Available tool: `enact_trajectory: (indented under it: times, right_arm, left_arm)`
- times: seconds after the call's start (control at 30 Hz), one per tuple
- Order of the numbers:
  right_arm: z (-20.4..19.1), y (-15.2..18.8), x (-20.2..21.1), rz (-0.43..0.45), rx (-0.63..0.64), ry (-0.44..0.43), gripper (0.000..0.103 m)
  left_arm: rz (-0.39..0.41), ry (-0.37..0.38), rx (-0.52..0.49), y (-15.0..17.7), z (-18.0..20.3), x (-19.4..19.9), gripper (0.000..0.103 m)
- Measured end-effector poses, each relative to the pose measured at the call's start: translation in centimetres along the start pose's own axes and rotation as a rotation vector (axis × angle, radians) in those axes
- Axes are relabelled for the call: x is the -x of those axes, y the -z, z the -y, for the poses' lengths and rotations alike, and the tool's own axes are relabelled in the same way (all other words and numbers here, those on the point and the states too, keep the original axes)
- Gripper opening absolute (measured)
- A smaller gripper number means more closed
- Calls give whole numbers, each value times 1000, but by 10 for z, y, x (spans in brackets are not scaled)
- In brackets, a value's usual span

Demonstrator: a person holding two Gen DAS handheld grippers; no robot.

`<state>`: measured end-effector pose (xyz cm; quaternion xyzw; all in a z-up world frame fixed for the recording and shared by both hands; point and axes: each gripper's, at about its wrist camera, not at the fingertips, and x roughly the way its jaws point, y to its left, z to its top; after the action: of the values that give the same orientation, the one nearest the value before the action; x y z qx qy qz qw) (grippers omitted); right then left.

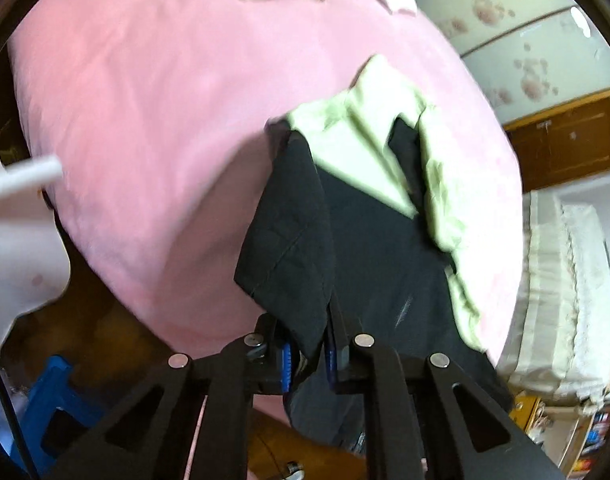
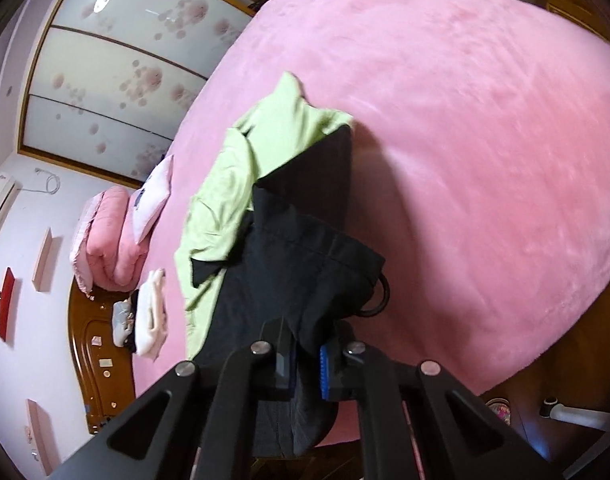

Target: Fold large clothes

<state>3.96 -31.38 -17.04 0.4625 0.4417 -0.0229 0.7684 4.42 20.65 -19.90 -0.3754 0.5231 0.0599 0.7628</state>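
A black garment (image 1: pixel 369 240) hangs over the near edge of the pink bed (image 1: pixel 153 120), lying partly on a pale green garment (image 1: pixel 361 132). My left gripper (image 1: pixel 307 354) is shut on a bunched corner of the black cloth, lifted off the bed. In the right wrist view the same black garment (image 2: pixel 297 256) rises from the bed (image 2: pixel 465 120), and my right gripper (image 2: pixel 305 364) is shut on another bunched edge of it. The green garment (image 2: pixel 233 184) lies beneath and to the left. A black cord loop (image 2: pixel 379 296) hangs by the right gripper's fold.
Folded pink bedding (image 2: pixel 109 244) and folded white clothes (image 2: pixel 151 312) sit at the head of the bed by a wooden headboard (image 2: pixel 101 360). A blue stool (image 1: pixel 53 400) stands on the floor. A flowered wardrobe (image 1: pixel 517 32) and a white covered piece of furniture (image 1: pixel 565 280) stand beside the bed.
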Motion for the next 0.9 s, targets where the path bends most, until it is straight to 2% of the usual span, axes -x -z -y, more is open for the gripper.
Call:
enact_trajectory:
  times: [0.07,0.2,0.4,0.67,0.83,0.9]
  right_arm:
    - [-11,-14,7,15,0,-32,7]
    - [-31,-48,15,74,-9,-90,7]
    - [-67,-104,5,127,-92,-180,7]
    - [-124,-177,-34,161,-131,-166,7]
    - [-149,-212,-76,190,-125,-116,7]
    - [-153,-226,-97,191,-124,-71,7]
  left_arm:
    - [53,-19,-24,-20,23,17,6]
    - [106,76,-12,-71,66,42,5]
    - [147,136,-27,-136,128,49,5]
    - [127,160,-89,-234,215,9,5]
    - [133,92,-171,-282,251,-43,5]
    - [123,68,-190,-294,259,-67,5]
